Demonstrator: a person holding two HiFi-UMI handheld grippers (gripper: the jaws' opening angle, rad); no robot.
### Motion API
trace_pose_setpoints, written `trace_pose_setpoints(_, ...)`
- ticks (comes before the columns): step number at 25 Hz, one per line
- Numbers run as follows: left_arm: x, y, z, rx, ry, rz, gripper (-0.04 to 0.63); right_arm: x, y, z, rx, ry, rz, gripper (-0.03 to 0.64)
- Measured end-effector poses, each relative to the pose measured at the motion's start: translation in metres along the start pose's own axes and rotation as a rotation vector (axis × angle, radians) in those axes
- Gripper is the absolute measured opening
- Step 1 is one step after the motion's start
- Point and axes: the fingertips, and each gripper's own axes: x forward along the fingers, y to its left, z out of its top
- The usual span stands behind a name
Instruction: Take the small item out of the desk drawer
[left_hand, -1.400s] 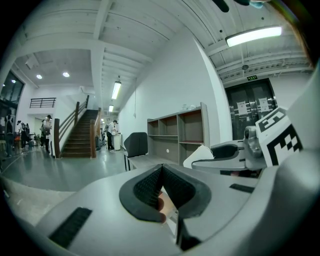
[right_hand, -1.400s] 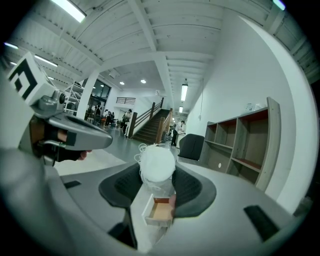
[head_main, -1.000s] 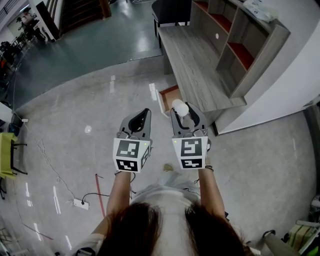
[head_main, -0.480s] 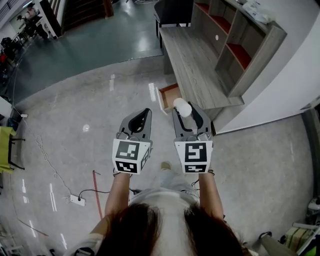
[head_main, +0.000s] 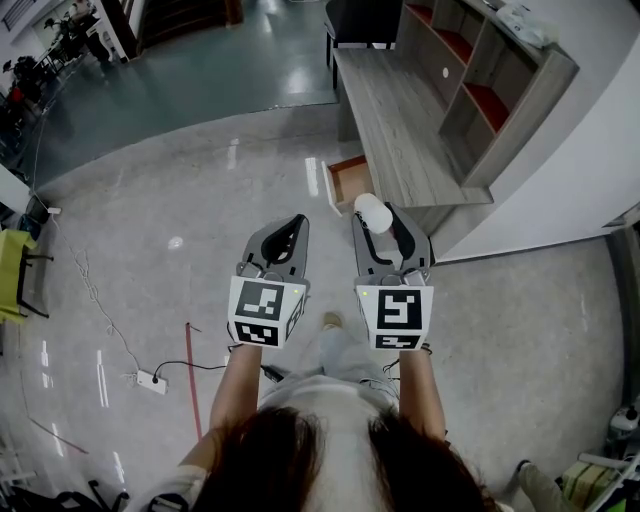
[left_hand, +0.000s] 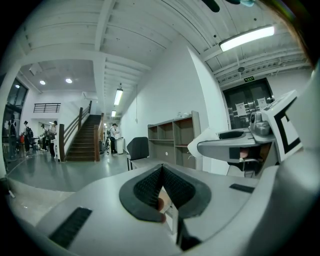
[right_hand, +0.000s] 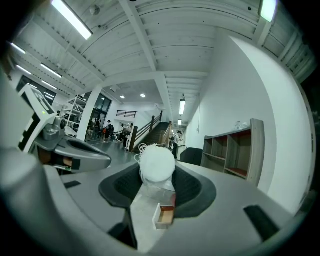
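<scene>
Right gripper (head_main: 383, 216) is clamped on the small white item (right_hand: 157, 161) at its jaw tips, well clear of the open drawer (head_main: 349, 181) ahead. Left gripper (left_hand: 161, 170) alongside has its jaws together, empty. We judge the removal done; the drawer is left open.

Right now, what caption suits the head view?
Right gripper holds a small white item; desk drawer stands open; left gripper shut, empty.
</scene>
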Motion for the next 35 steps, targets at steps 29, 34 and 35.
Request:
trace_pose_setpoints(29,-0.088,-0.02,0.004,-0.029,-0.04,0.011,0.006,-0.076,0.044,0.026,-0.002,-0.032,0.003,0.192)
trace_pose_setpoints(34,-0.094,-0.026,0.003,-0.033,-0.04,0.005,0.006,-0.084,0.045,0.028,-0.003,-0.036,-0.001,0.19)
trace_pose_setpoints(35,-0.095,-0.027,0.003,-0.035,-0.041,0.005,0.006,-0.086,0.045,0.029,-0.003,-0.035,0.0,0.19)
